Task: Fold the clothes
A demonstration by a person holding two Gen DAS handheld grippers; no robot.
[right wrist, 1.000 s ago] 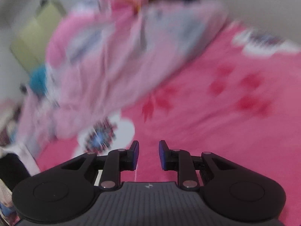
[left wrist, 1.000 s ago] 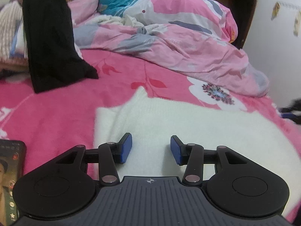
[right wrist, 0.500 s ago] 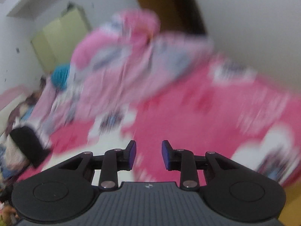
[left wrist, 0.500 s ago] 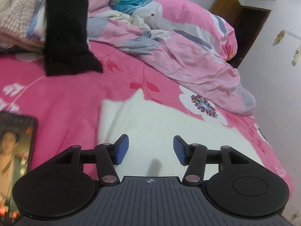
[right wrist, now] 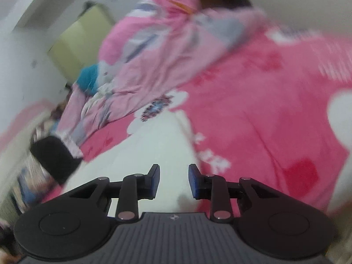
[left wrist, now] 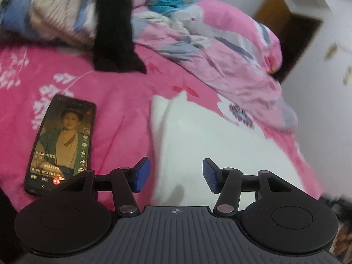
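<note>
The white garment lies flat on the pink bedsheet, spread from the left gripper toward the far right edge of the bed; over the last second the left wrist view has swung leftward and tipped down, so that the garment's left edge now runs up between the blue pads and a phone, barely in frame a second ago, lies fully in view on the sheet just left of that edge; the left fingers stay spread wide with nothing between them. The right gripper, which a second ago looked only at sheet and quilt, now faces the white garment directly, its fingers apart and empty, a narrower gap than the left; both views are blurred by motion, so the fine state of the cloth's edge cannot be told. I judge this to mean that both grippers are settling onto the near edge for a fresh fold, with no grasp made yet.

Beyond the garment's far side the rumpled pink quilt is heaped near its far corner, leaving only a strip of bare sheet; a black garment hangs down farther back on the left, well apart; the phone is the nearest obstacle to a leftward move; the open room lies rightward over the sheet.
</note>
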